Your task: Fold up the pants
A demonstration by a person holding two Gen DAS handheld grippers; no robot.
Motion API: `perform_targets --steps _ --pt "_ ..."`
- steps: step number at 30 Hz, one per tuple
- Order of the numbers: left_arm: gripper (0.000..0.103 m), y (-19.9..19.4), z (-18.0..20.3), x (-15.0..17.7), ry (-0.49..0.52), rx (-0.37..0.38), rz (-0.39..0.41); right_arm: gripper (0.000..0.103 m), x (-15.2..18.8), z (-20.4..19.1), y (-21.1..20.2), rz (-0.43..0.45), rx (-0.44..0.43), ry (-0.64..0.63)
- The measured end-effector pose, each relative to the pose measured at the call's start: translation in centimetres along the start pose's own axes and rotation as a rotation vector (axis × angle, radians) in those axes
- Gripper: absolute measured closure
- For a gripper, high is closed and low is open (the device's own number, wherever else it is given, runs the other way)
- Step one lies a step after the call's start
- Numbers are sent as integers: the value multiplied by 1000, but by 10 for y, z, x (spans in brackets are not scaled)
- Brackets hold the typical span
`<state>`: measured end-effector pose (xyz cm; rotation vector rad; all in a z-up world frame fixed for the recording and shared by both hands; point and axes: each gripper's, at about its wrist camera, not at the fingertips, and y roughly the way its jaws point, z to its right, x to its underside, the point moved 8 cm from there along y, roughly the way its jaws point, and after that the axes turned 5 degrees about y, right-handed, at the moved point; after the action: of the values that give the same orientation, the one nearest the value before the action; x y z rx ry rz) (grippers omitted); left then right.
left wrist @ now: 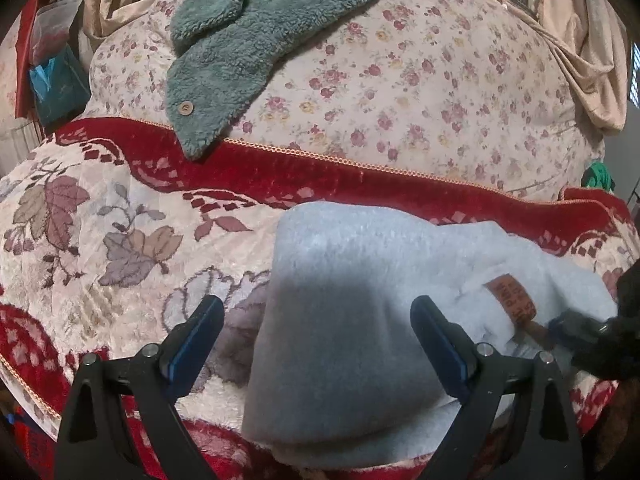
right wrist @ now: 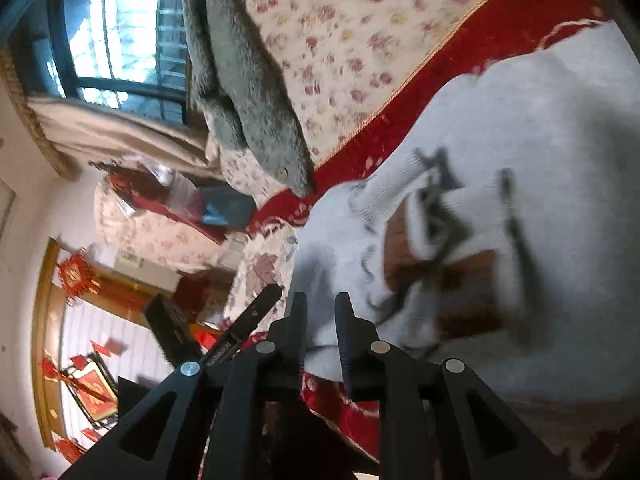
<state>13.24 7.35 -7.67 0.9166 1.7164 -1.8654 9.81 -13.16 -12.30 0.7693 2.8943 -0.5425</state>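
My right gripper (right wrist: 320, 320) had its fingers nearly together on the pants (left wrist: 352, 320) near edge; left gripper (left wrist: 316, 312) fingers apart, straddling the fold

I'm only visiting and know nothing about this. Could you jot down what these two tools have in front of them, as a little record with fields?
garment: grey pants, partly folded, brown label showing
surface: red and cream floral blanket
left tool: open, poised over the pants, gripping nothing
right tool: jaws nearly closed at the pants' edge; whether it grips is unclear
behind: green fleece garment lying on a flowered cover
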Motion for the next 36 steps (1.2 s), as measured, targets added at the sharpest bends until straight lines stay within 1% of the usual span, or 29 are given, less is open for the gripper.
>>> perform_targets --steps 1,2,3,5,7,8,10,11,13,14,15,16,17,19,21,23,25,27,28,30,32,33,34,35,36 --pt "9 0 0 0 -6 2 2 72 1 5 7 -17 57 7" --pt "9 -1 -2 1 -9 1 3 52 4 8 12 -29 71 8" --pt "9 -1 -3 1 -9 1 4 37 4 9 15 -32 65 14" --pt "9 1 -5 3 -7 -3 0 36 2 13 17 -15 72 36" --pt "9 5 -6 5 -10 -2 -14 36 -1 21 17 -12 103 68" --pt "9 7 -6 6 -17 2 -18 36 -5 24 18 4 77 110" --pt "9 11 -5 8 -18 3 -28 35 -14 30 25 20 65 153" --pt "9 11 -6 9 -16 -3 -28 35 -18 33 33 16 71 140" --pt "9 9 -10 12 -27 -12 -26 36 -23 30 41 20 47 118" --pt "9 9 -13 13 -35 -9 -31 38 -23 26 43 14 43 85" --pt "9 9 -16 14 -41 -9 -35 63 -23 23 42 17 53 43" --pt "9 8 -19 14 -45 -15 -37 82 -23 22 42 21 49 25" --pt "9 8 -23 14 -49 -27 -39 88 -23 21 38 23 13 37" --pt "9 5 -29 12 -56 -33 -36 88 -26 16 28 42 -34 34" --pt "9 1 -33 7 -64 -35 -23 89 -26 4 11 68 -70 -10" --pt "9 -3 -31 3 -69 -28 -14 89 -19 -4 -5 66 -89 -42" --pt "9 -5 -24 -1 -62 -11 -2 90 -11 -6 -18 66 -86 -64" --pt "9 -4 -13 -3 -42 0 2 90 -2 5 -30 69 -82 -44" --pt "9 -2 -6 -2 -28 7 -2 90 1 14 -33 76 -63 -28" --pt "9 7 7 2 -10 13 -18 90 4 44 -31 80 -15 32" --pt "9 22 23 10 18 26 -48 90 3 71 -23 77 7 86" --pt "9 38 33 19 64 5 -100 91 2 73 -22 79 0 97" --pt "9 50 38 27 108 -49 -139 88 2 71 -26 81 -8 102" --pt "8 55 39 31 132 -86 -144 85 1 64 -30 83 -5 95" --pt "8 57 39 31 131 -102 -126 84 -1 51 -39 108 35 49"
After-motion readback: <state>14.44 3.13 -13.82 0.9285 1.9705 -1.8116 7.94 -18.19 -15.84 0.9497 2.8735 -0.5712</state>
